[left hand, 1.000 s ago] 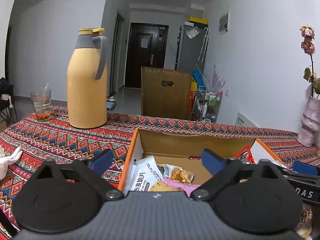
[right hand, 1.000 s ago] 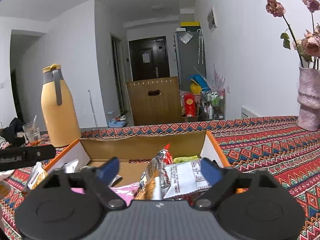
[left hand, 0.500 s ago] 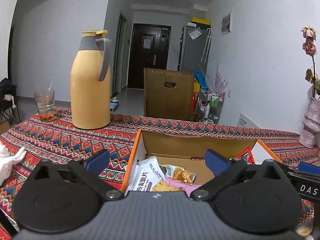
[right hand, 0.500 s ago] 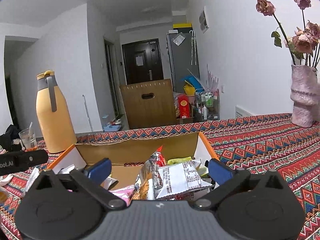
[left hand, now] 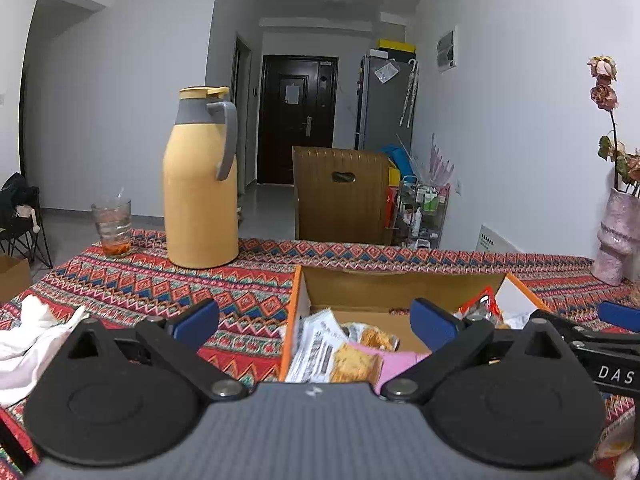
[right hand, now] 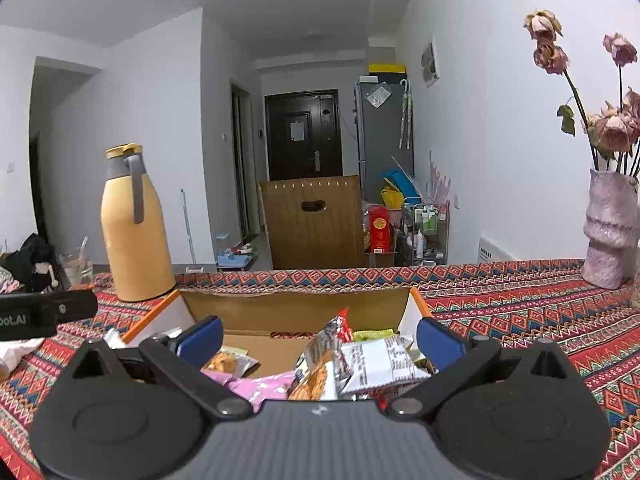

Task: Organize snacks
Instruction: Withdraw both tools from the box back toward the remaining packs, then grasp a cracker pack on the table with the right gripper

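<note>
A cardboard box [right hand: 296, 312] of snack packets [right hand: 376, 364] sits on a patterned tablecloth [left hand: 140, 284]. The right gripper [right hand: 318, 340] hangs over the box, fingers wide apart after just opening, clamping nothing. The left gripper [left hand: 316, 322] straddles the box's left wall, fingers apart and empty. A yellow jug [left hand: 200, 184] stands behind the box, to its left.

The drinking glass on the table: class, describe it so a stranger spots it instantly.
Start at the patterned tablecloth and find the tall yellow thermos jug. Just left of it stands the drinking glass: clear, far shorter, with reddish dregs at the bottom.
</note>
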{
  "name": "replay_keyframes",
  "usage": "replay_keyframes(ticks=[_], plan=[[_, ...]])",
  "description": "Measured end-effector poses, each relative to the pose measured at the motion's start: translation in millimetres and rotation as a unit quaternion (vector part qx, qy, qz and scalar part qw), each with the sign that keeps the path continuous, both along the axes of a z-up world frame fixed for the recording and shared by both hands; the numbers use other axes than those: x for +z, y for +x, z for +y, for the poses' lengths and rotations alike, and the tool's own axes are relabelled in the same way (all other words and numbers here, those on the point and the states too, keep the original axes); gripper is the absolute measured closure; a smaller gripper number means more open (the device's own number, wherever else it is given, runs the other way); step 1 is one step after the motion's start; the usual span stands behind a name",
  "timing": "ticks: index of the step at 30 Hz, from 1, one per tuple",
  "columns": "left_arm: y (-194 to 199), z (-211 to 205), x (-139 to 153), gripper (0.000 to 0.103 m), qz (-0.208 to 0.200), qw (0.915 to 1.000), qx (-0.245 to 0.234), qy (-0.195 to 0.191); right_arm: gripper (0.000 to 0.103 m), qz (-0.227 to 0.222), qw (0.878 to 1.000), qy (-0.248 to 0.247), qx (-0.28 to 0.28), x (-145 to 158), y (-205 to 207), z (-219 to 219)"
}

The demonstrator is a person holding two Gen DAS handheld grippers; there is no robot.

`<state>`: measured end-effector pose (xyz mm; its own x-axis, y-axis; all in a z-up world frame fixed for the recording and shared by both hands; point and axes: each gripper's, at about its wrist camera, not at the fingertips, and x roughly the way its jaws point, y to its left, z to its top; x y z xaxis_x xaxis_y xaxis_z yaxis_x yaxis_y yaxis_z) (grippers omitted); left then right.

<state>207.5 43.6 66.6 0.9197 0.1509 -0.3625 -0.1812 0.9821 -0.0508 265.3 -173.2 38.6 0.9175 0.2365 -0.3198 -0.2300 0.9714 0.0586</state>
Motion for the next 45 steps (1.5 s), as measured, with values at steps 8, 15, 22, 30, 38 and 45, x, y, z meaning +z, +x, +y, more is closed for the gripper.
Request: replay_keyframes(ticks=[8, 15, 22, 30, 38, 45], plan=[[-35, 20, -15, 0.0, 0.025, 0.9997, -0.004, -0.003, 0.0, 0.025, 0.999, -0.019, 0.02, -5, -33, 14], [-59, 43, -37, 0.0, 0.059, 0.9982, 0.005, 0.0, 0.0, 0.069, 0.996, -0.038, 0.044, -23, -52, 35], [-66, 62, -52, 0.0, 0.071, 0.9973, 0.009, -0.019, 0.0, 0.115, 0.989, -0.065, 0.061, -43, -51, 67], [-66, 65, -61, 0.0, 0.069, 0.9973, 0.006, -0.024, 0.0, 0.146, 0.984, -0.092, 0.053, -56, -35, 95], [-65, 66, -67, 0.0, 0.07, 0.9971, 0.01, -0.025, 0.016, 0.179, 0.977, -0.105, 0.049, -70, -20, 108], [-65, 65, -69, 0.0, 0.073, 0.997, 0.01, -0.025, 0.051, 0.199, 0.974, -0.094, 0.053, -77, -19, 105]])
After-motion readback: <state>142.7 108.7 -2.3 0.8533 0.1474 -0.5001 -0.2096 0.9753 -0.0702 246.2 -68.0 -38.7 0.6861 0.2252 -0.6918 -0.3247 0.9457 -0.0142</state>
